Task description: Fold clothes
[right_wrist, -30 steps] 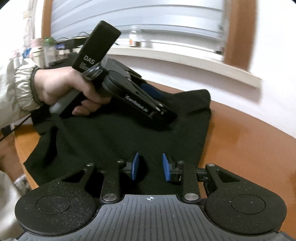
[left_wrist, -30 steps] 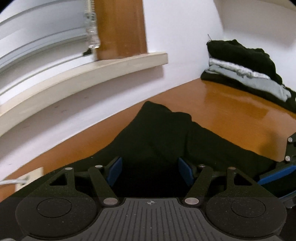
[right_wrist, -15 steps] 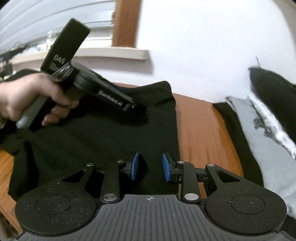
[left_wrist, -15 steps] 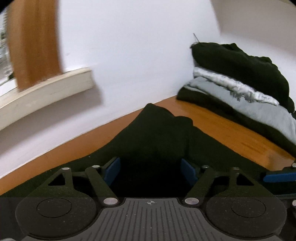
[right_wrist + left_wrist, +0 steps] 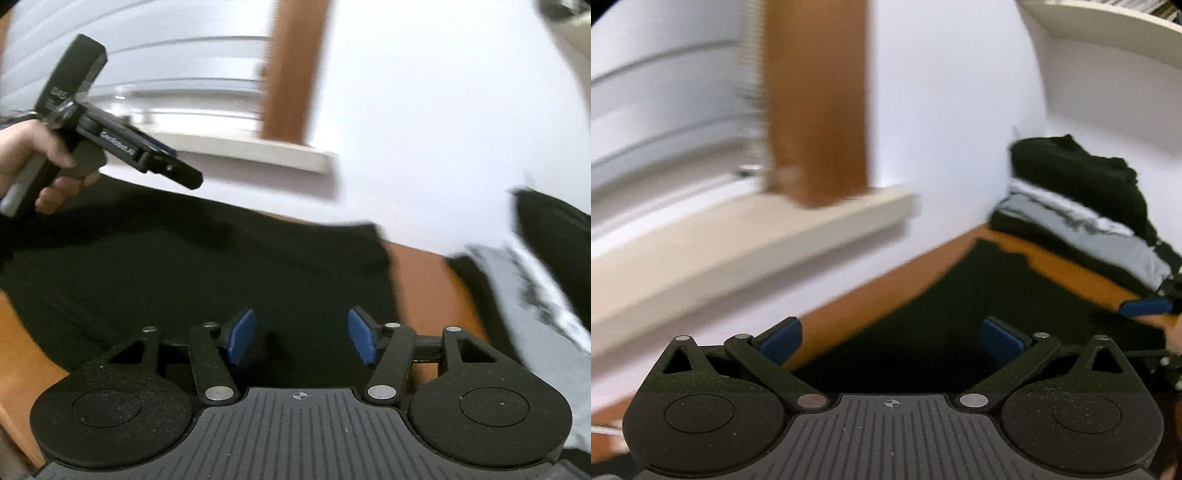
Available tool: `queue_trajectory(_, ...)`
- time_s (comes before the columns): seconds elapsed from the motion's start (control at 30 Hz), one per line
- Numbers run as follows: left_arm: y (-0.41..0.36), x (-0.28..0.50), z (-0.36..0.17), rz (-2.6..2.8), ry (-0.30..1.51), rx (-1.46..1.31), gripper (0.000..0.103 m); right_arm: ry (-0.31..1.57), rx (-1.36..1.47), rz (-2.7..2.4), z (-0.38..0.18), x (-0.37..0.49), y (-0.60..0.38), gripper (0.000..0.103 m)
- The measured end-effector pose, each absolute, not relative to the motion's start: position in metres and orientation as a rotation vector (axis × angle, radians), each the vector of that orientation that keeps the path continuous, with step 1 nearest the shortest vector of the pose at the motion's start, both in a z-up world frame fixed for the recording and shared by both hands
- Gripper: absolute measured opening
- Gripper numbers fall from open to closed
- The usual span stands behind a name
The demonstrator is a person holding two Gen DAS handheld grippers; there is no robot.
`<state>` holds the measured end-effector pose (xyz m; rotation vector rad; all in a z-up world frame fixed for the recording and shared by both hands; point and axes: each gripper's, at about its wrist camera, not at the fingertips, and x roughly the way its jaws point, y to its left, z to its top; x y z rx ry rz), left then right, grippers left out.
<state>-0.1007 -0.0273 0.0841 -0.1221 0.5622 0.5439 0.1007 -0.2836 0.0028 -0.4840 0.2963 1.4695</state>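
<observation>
A black garment (image 5: 207, 266) lies folded flat on the wooden table (image 5: 421, 273). It also shows in the left wrist view (image 5: 990, 295). My left gripper (image 5: 892, 338) is open and empty, lifted above the garment's left edge; it also shows in the right wrist view (image 5: 177, 171), held clear of the cloth. My right gripper (image 5: 301, 336) is open and empty just above the garment's near right part. One of its blue fingertips (image 5: 1143, 306) shows at the right edge of the left wrist view.
A stack of folded clothes (image 5: 1082, 199), black and grey, sits at the table's far right against the white wall; it also shows in the right wrist view (image 5: 535, 266). A window sill (image 5: 757, 236) and wooden frame (image 5: 816, 103) run behind the table.
Both grippers opened wider and let go of the black garment. The left gripper lifted off the cloth and swung left. The garment now lies flat on the table.
</observation>
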Motion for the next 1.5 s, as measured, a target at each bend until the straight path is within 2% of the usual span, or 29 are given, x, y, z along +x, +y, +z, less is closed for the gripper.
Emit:
queue_trajectory(0.23, 0.036, -0.202, 0.082, 0.638, 0.568, -0.181, 0.103, 0.354, -0.497, 1.683, 0.003, 0.01, -0.235, 0.064)
queue_trajectory(0.4, 0.072, -0.244, 0.062, 0.596, 0.532, -0.283, 0.103, 0.377, -0.533, 1.734, -0.006, -0.04, -0.211, 0.065)
queue_trajectory(0.53, 0.09, -0.26, 0.043, 0.532, 0.509, -0.361, 0.103, 0.389, -0.517, 1.693, -0.005, -0.06, -0.202, 0.07)
queue_trajectory(0.87, 0.102, -0.292, 0.038, 0.421, 0.44, -0.495, 0.103, 0.411, -0.434, 1.588, -0.009, -0.092, -0.208, 0.071)
queue_trajectory(0.97, 0.104, -0.301, 0.039, 0.393, 0.423, -0.526, 0.103, 0.374, -0.449, 1.597, -0.004, -0.11, -0.214, 0.071)
queue_trajectory(1.1, 0.107, -0.31, 0.033, 0.365, 0.432, -0.564, 0.103, 0.329, -0.483, 1.632, 0.006, -0.129, -0.214, 0.078)
queue_trajectory(1.5, 0.105, -0.305, 0.017, 0.353, 0.49, -0.563, 0.103, 0.207, -0.557, 1.606, 0.012, -0.174, -0.203, 0.078)
